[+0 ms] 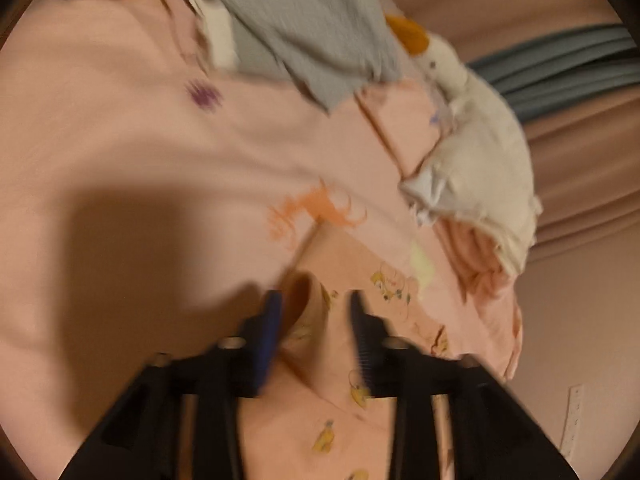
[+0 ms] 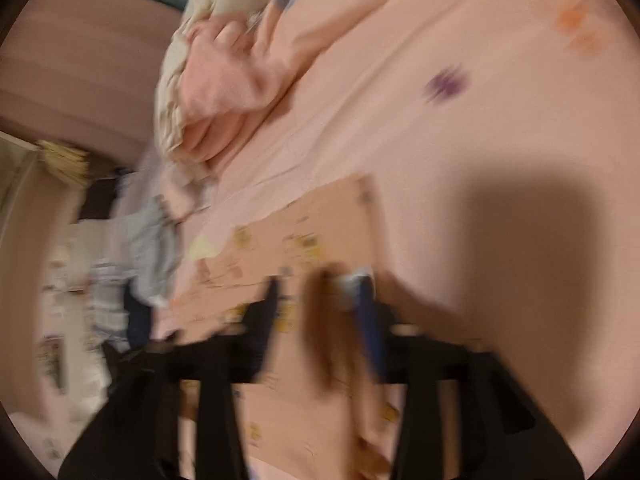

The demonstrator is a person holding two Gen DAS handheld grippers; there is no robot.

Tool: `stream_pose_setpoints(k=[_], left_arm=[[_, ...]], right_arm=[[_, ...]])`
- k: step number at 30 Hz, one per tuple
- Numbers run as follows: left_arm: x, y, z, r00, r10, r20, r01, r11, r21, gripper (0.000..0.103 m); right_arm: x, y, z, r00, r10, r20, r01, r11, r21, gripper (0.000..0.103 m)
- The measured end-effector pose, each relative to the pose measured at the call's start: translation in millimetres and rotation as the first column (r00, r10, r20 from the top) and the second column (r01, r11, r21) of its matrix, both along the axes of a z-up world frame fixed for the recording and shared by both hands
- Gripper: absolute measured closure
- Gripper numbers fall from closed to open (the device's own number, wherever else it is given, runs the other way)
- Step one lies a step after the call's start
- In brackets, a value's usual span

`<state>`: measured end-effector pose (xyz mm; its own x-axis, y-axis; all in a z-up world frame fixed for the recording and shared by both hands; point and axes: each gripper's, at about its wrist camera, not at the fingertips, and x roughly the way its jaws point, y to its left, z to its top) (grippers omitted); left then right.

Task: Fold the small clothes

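Observation:
A small pink garment point(image 1: 352, 256) printed with yellow cartoon figures lies spread on the pink bed sheet point(image 1: 120, 140). My left gripper point(image 1: 316, 316) hangs just over its near part. The jaws stand apart, and a raised fold of the cloth sits between the fingers without being pinched. In the right wrist view the same garment point(image 2: 304, 216) lies flat, and my right gripper point(image 2: 320, 300) is above its near edge. Its jaws are apart too, with a loose, blurred ridge of cloth between them. Both pictures are smeared by motion.
A grey cloth point(image 1: 304, 20) lies at the far side of the sheet. A white plush duck point(image 1: 480, 132) rests on bunched pink bedding point(image 1: 480, 256) at the right. Beyond the bed's left edge is a pile of blue and striped clothes point(image 2: 136, 248).

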<state>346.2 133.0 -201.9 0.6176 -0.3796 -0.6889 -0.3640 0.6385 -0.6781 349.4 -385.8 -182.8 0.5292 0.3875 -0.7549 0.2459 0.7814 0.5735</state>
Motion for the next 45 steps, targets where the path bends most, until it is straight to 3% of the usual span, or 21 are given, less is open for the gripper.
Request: stream_pose_setpoints(k=[2,3,4,5,6,8,10,14,19,22,27,30,32,33,34,36,39,42,45], left_arm=[[-18.3,14.6,15.0,0.999,0.040,0.004,-0.040,0.998,0.052,0.061],[-26.6,17.6,21.3,0.999,0.045,0.000,-0.045,0.995,0.094,0.061],[-37.1,14.1,31.4,1.000,0.026,0.003,-0.026,0.980,0.197,0.064],[-42.7,5.9,36.9,1.000,-0.005,0.005,0.003,0.960,0.280,0.069],[-49.7,-7.1,41.6,0.999,-0.049,-0.004,0.047,0.925,0.378,0.082],[-63.9,-44.8,45.7,0.984,-0.176,-0.030,0.164,0.830,0.533,0.092],[-77.5,-71.9,42.6,0.961,-0.275,0.013,0.223,0.804,0.551,0.097],[-69.4,-105.1,21.1,0.942,-0.335,0.002,0.291,0.820,0.493,0.097],[-25.4,-132.1,-12.8,0.942,-0.323,-0.096,0.320,0.771,0.550,0.097],[8.3,-145.1,-4.8,0.949,-0.308,-0.065,0.278,0.724,0.632,0.097],[75.2,-144.6,4.2,0.976,-0.213,-0.046,0.195,0.762,0.618,0.097],[73.7,-119.6,17.1,0.983,-0.184,-0.007,0.154,0.802,0.577,0.097],[53.5,-101.0,26.2,0.984,-0.177,0.020,0.136,0.819,0.557,0.094],[38.9,-89.2,30.8,0.983,-0.183,0.025,0.141,0.830,0.539,0.083],[29.0,-82.5,33.9,0.982,-0.188,0.022,0.149,0.838,0.526,0.062],[0.6,-66.3,38.9,0.981,-0.193,0.006,0.165,0.854,0.493,0.040],[-54.1,-44.9,41.4,0.983,-0.183,0.005,0.167,0.908,0.385,0.036],[-104.2,-41.6,26.2,0.979,-0.203,-0.032,0.205,0.955,0.216,0.033],[-132.8,-52.4,0.9,0.965,-0.262,-0.031,0.263,0.963,0.055,0.033]], right_arm=[[-14.7,-3.6,19.5,0.999,0.028,0.025,-0.026,0.996,-0.082,0.044],[-23.9,-1.3,29.8,0.998,0.055,0.040,-0.050,0.991,-0.122,0.052],[-29.8,1.5,35.8,0.996,0.071,0.048,-0.063,0.986,-0.155,0.060],[-36.5,7.9,41.6,0.995,0.088,0.053,-0.076,0.977,-0.202,0.077],[-43.9,16.3,45.4,0.993,0.105,0.050,-0.090,0.967,-0.239,0.087],[-51.3,28.9,41.9,0.990,0.133,0.056,-0.117,0.966,-0.232,0.094],[-54.5,49.6,28.4,0.982,0.184,0.033,-0.174,0.964,-0.201,0.095],[-56.6,83.6,-3.8,0.975,0.222,-0.003,-0.221,0.968,-0.115,0.095],[-43.8,104.0,-31.1,0.969,0.245,-0.046,-0.248,0.963,-0.107,0.096],[-3.0,100.8,-23.7,0.975,0.220,-0.029,-0.222,0.966,-0.130,0.098],[74.2,86.9,-10.0,0.996,0.086,0.017,-0.075,0.942,-0.327,0.099],[82.4,63.5,-7.3,1.000,0.007,0.023,-0.001,0.964,-0.266,0.092],[68.2,45.6,-3.4,1.000,0.001,0.029,0.004,0.982,-0.188,0.092],[55.2,36.4,0.3,0.999,0.018,0.033,-0.012,0.986,-0.166,0.091],[44.0,30.9,4.4,0.999,0.033,0.034,-0.026,0.985,-0.169,0.091],[20.9,27.0,13.9,0.999,0.040,0.009,-0.037,0.974,-0.224,0.074],[-27.2,19.1,25.5,0.997,0.063,-0.042,-0.071,0.970,-0.231,0.046],[-77.3,21.0,23.3,0.995,0.084,-0.049,-0.089,0.991,-0.104,0.042],[-120.3,31.7,4.8,0.993,0.086,-0.078,-0.081,0.995,0.060,0.042]])
